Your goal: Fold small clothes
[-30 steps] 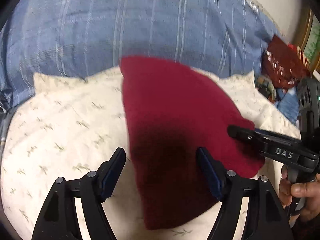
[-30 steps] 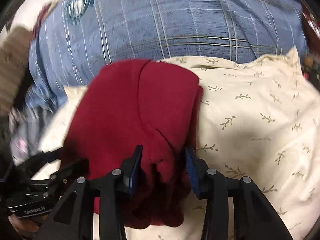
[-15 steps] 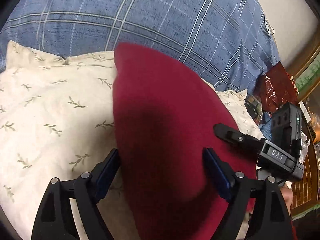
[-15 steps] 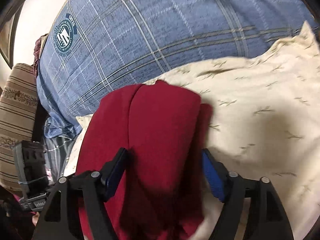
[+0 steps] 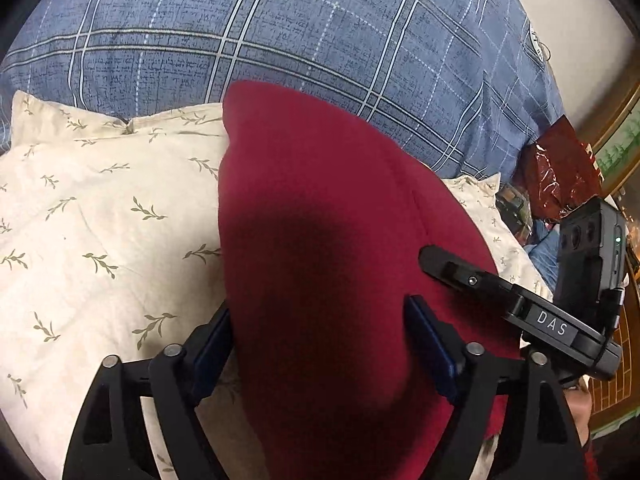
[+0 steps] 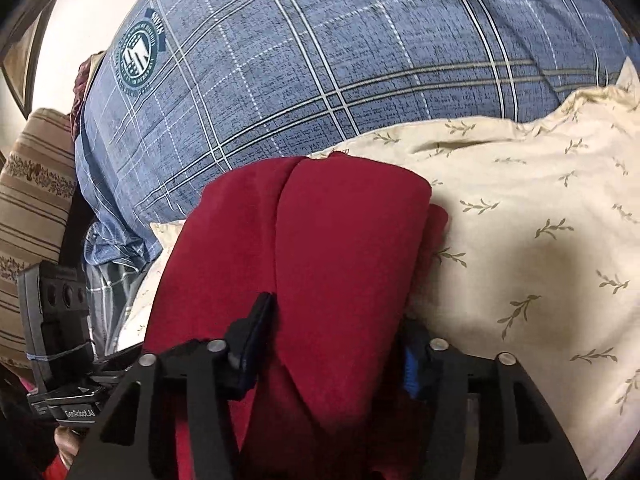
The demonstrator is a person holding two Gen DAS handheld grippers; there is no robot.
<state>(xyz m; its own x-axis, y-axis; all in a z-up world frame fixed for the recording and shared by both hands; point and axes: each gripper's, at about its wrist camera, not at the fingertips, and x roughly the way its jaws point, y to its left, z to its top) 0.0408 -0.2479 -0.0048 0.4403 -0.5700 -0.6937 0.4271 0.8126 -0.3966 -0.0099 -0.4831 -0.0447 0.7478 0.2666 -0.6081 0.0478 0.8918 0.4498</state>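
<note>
A dark red garment (image 5: 320, 220) lies folded on a cream leaf-print pillow (image 5: 100, 220). My left gripper (image 5: 320, 340) straddles its near part: the left pad sits at the cloth's left edge and the right pad rests on top of the cloth. Its jaws are closing, with no visible pinch. In the right wrist view the garment (image 6: 340, 240) shows a folded flap with a seam line. My right gripper (image 6: 334, 344) is closing on that flap, which bulges up between the pads and covers part of the right one.
A large blue plaid pillow (image 6: 320, 60) stands behind the cream pillow (image 6: 520, 220). A striped brown cushion (image 6: 32, 200) is at the far left. A shiny red packet (image 5: 560, 172) and clutter lie at the right edge. The right tool's black body (image 5: 552, 324) reaches over the garment's right side.
Both grippers moved in closer over the garment. The right jaws let go, spread wide, then narrowed again onto the folded flap. The left jaws widened slightly around the cloth.
</note>
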